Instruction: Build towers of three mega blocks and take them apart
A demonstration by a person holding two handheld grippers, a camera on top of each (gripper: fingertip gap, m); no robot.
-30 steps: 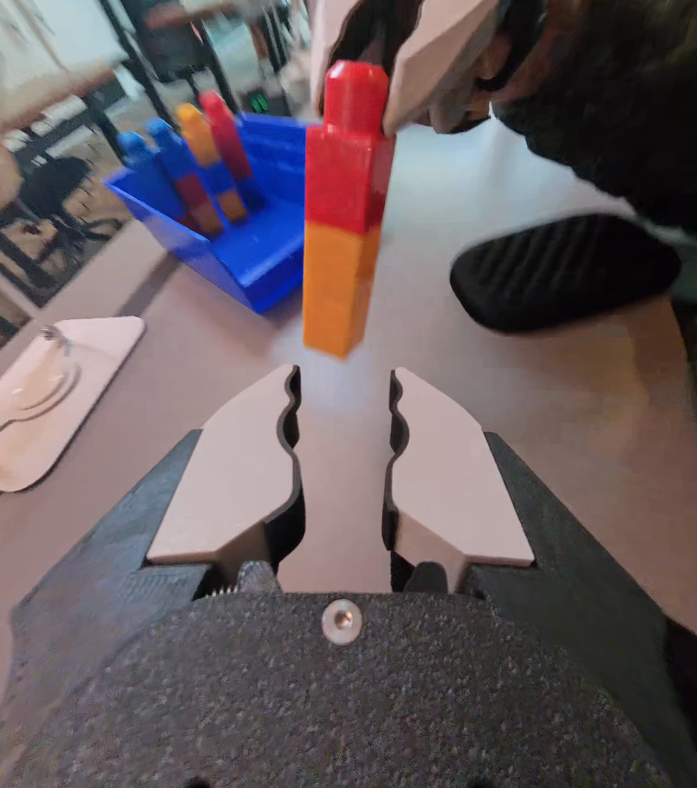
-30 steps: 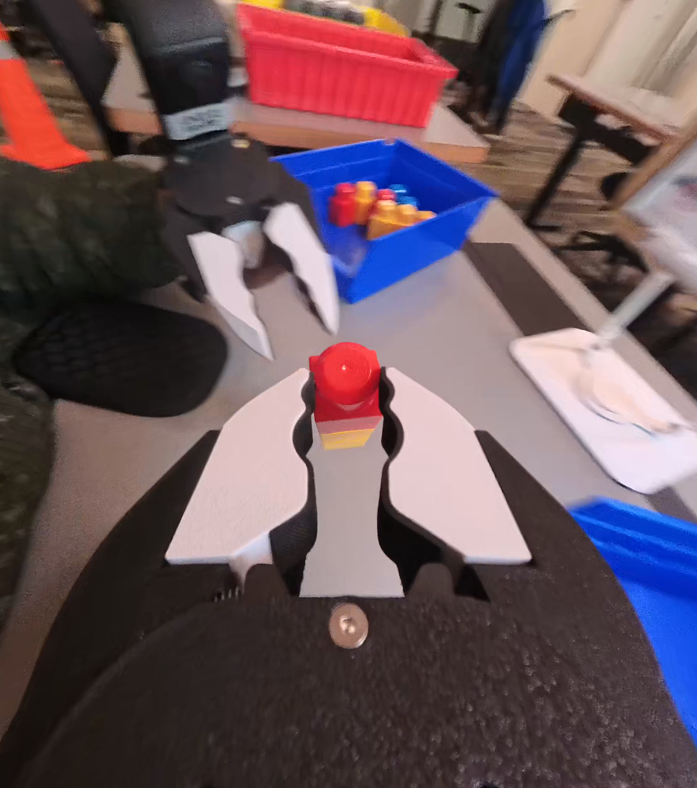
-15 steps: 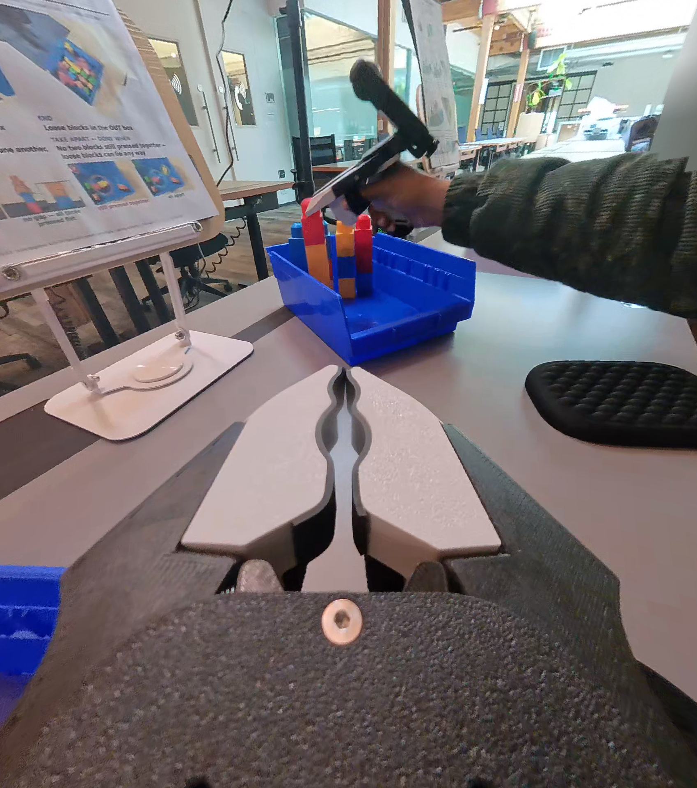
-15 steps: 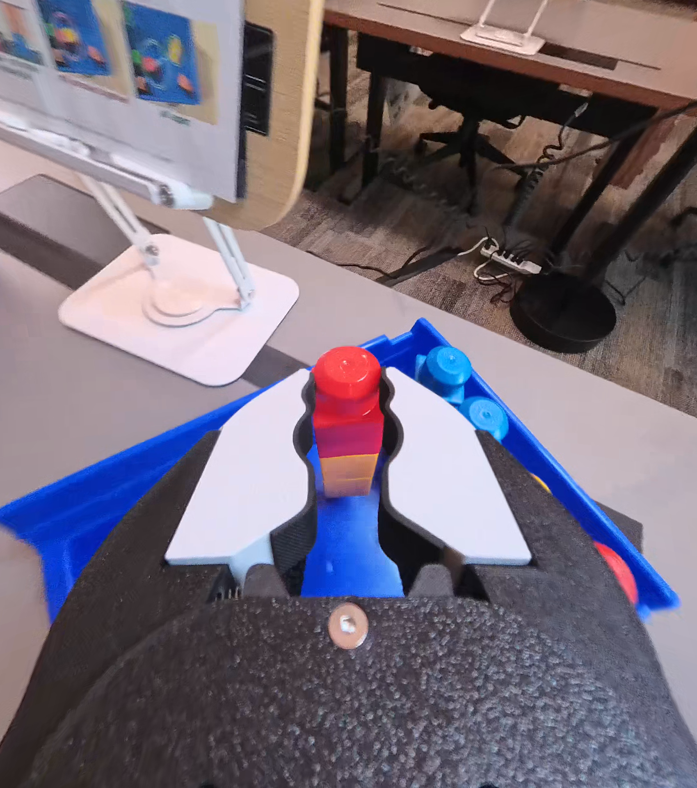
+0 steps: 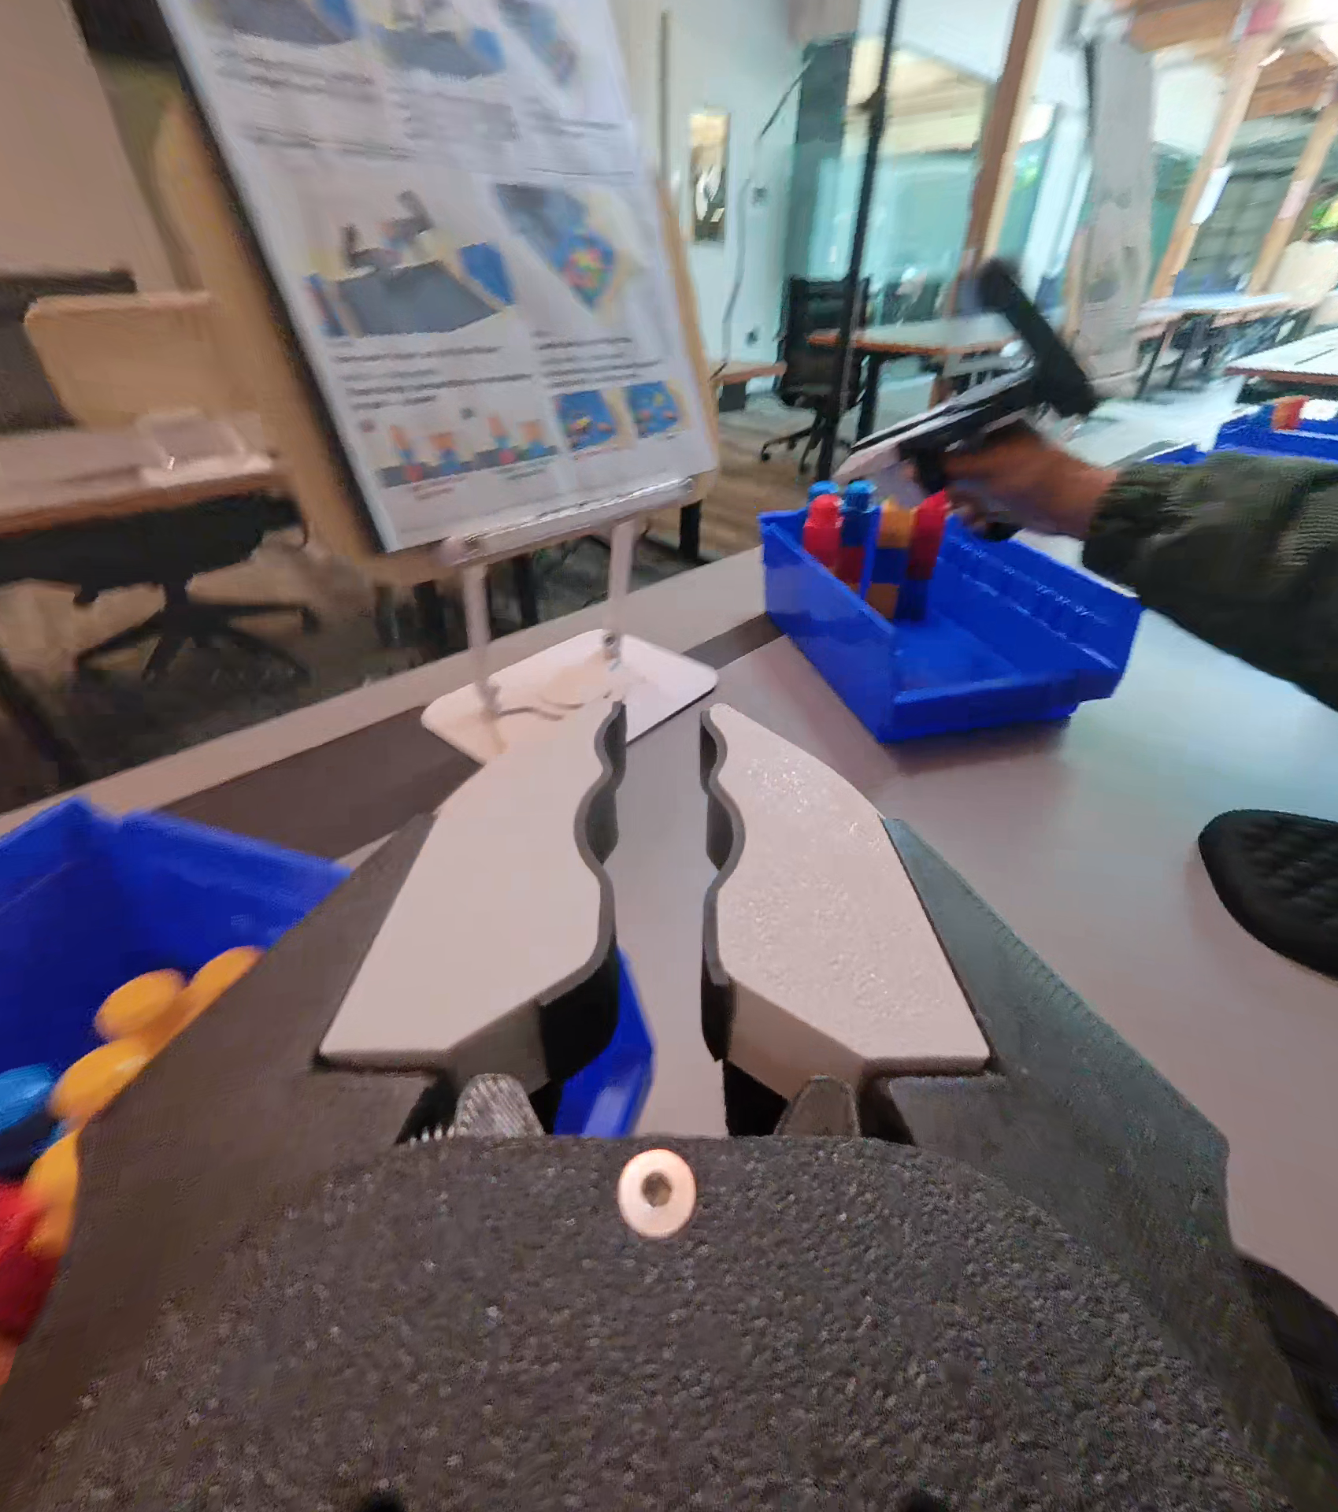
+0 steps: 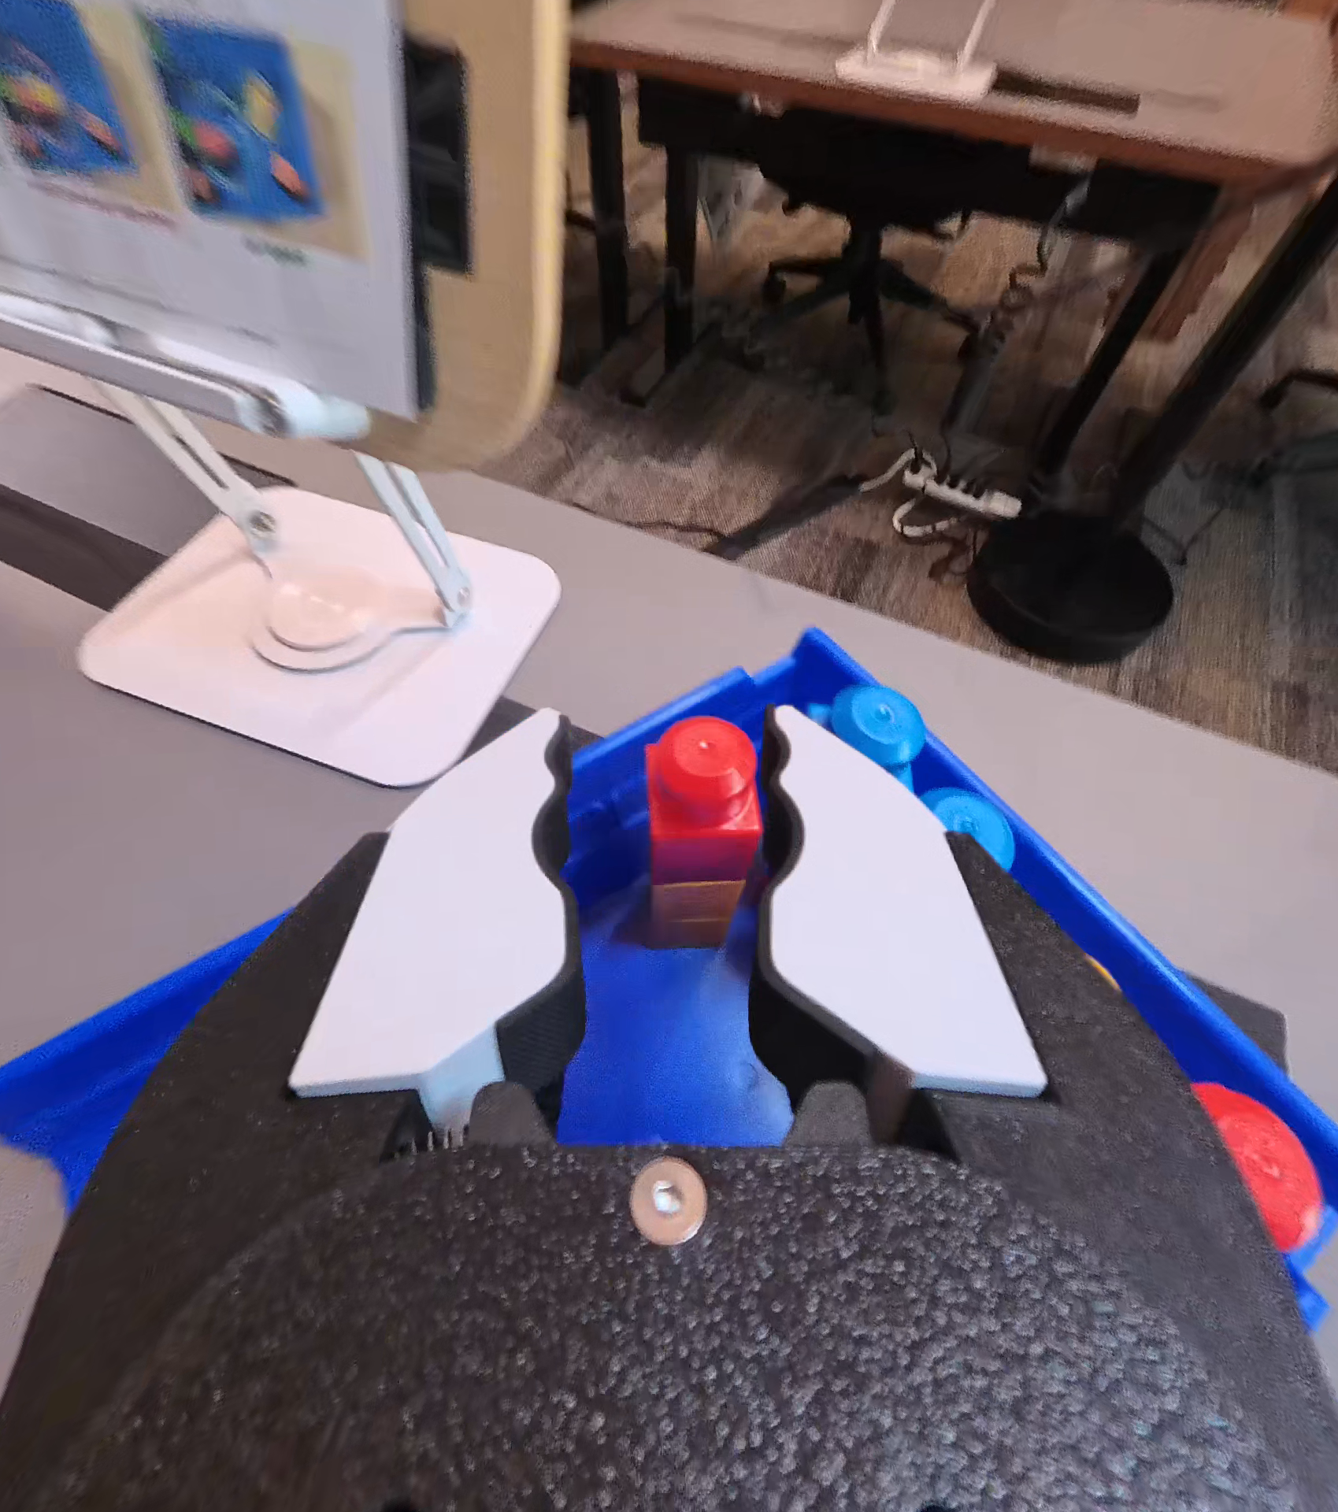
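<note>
My left gripper (image 5: 657, 736) hangs over the grey table (image 5: 1058, 859) with its jaws a little apart and nothing between them. Just under its left side sits a near blue bin (image 5: 35, 916) holding loose blocks (image 5: 101, 1064) — orange, blue and red, heaped together. To the right on the table lies a black textured pad (image 5: 1320, 892). Beyond the fingertips stands the white base (image 5: 567, 695) of a stand that carries an instruction sheet (image 5: 469, 245).

Farther off to the right is a second blue bin (image 5: 976, 671), and my right gripper (image 6: 664, 728) is poised above it, jaws spread wide. Between its fingers (image 6: 862, 892), but not touching them as far as I can see, a tower (image 6: 698, 834) stands upright on the bin floor (image 6: 649, 1047) — red block on top, orange at the bottom; the colour in between I cannot tell for sure. Past the right finger, blue-topped blocks (image 6: 878, 728) stand against the far wall of that bin, and a red-topped one (image 6: 1254, 1170) shows at the lower right edge. From the left wrist view these finished towers (image 5: 886, 548) cluster in the bin's far corner, with my right hand (image 5: 1009, 483) above them. Desks and office chairs fill the blurred room behind.
</note>
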